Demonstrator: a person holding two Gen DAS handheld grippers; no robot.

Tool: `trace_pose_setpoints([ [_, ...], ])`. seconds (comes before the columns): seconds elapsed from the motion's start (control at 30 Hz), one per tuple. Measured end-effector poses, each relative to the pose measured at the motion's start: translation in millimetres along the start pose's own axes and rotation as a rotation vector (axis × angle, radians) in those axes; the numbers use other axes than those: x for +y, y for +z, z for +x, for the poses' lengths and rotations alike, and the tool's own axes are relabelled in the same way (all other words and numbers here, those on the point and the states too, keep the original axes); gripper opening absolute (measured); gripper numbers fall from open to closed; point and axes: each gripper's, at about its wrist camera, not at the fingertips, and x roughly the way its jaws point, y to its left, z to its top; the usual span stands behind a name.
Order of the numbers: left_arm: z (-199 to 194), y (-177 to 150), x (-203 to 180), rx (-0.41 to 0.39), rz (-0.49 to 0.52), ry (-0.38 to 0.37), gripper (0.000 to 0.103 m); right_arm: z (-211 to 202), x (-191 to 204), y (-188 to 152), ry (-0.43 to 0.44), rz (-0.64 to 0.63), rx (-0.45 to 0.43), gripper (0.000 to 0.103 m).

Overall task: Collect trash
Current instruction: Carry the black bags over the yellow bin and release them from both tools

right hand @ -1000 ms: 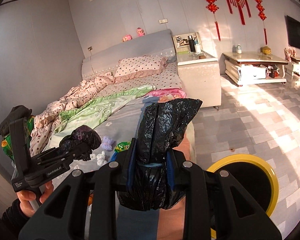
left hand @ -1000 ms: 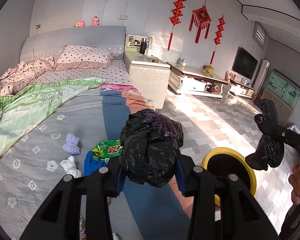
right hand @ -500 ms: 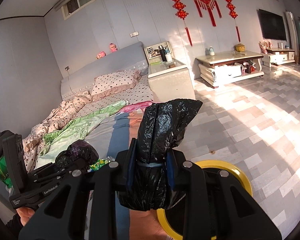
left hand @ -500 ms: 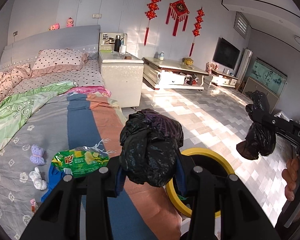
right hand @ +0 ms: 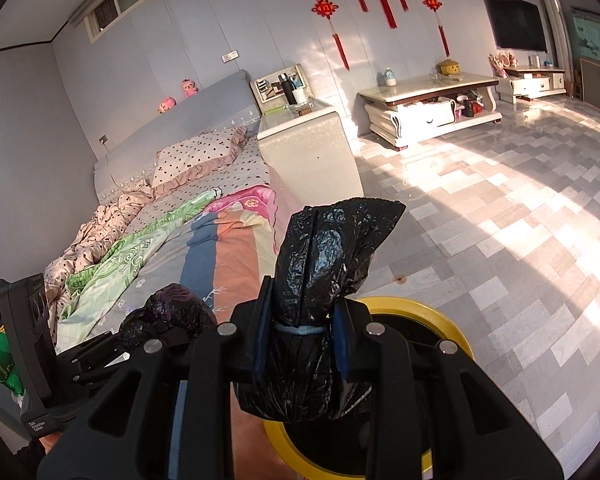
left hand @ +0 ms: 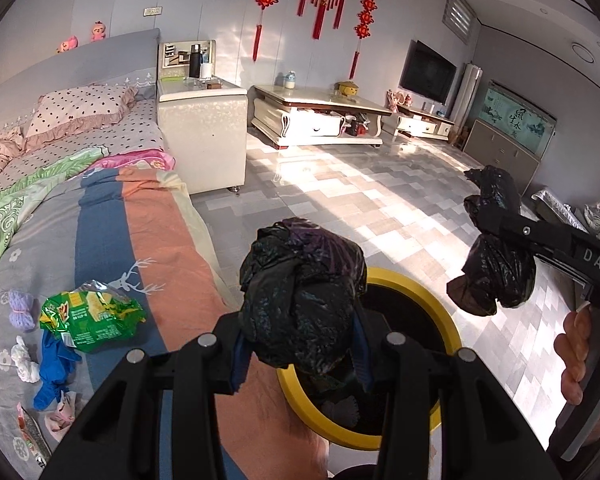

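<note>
My left gripper (left hand: 300, 354) is shut on a bunched black trash bag (left hand: 302, 298), held over the near rim of a yellow-rimmed bin (left hand: 448, 320) on the floor beside the bed. My right gripper (right hand: 300, 348) is shut on a second black trash bag (right hand: 324, 264) tied with a blue band, also above the bin (right hand: 452, 324). Each gripper shows in the other's view: the right one with its bag (left hand: 496, 268) at right, the left one with its bag (right hand: 168, 316) at lower left. A green snack wrapper (left hand: 90, 314) lies on the bed.
The bed (left hand: 112, 220) fills the left, with a blue cloth (left hand: 54, 372), small white and purple bits and crumpled paper near the wrapper. A white bedside cabinet (left hand: 202, 136) and a low TV table (left hand: 320, 116) stand behind. Sunlit tiled floor (left hand: 380, 200) lies to the right.
Both grippers have swung right, off the bed and lower, each still clamped on its bag. The yellow bin now lies nearer and more fully beneath them.
</note>
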Motion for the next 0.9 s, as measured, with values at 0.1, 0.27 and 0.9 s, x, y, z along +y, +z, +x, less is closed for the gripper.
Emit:
trace_pose_setpoints([
  [0.1, 18, -4, -6, 0.024, 0.006, -0.010, 0.038, 13, -11, -7, -0.012, 0.018, 0.024, 0.025],
  [0.27, 43, -16, -16, 0.065, 0.008, -0.029, 0.038, 35, -30, -22, -0.025, 0.055, 0.073, 0.025],
  [0.9, 87, -35, -25, 0.142, 0.004, -0.073, 0.039, 78, -60, -45, -0.066, 0.119, 0.174, 0.029],
])
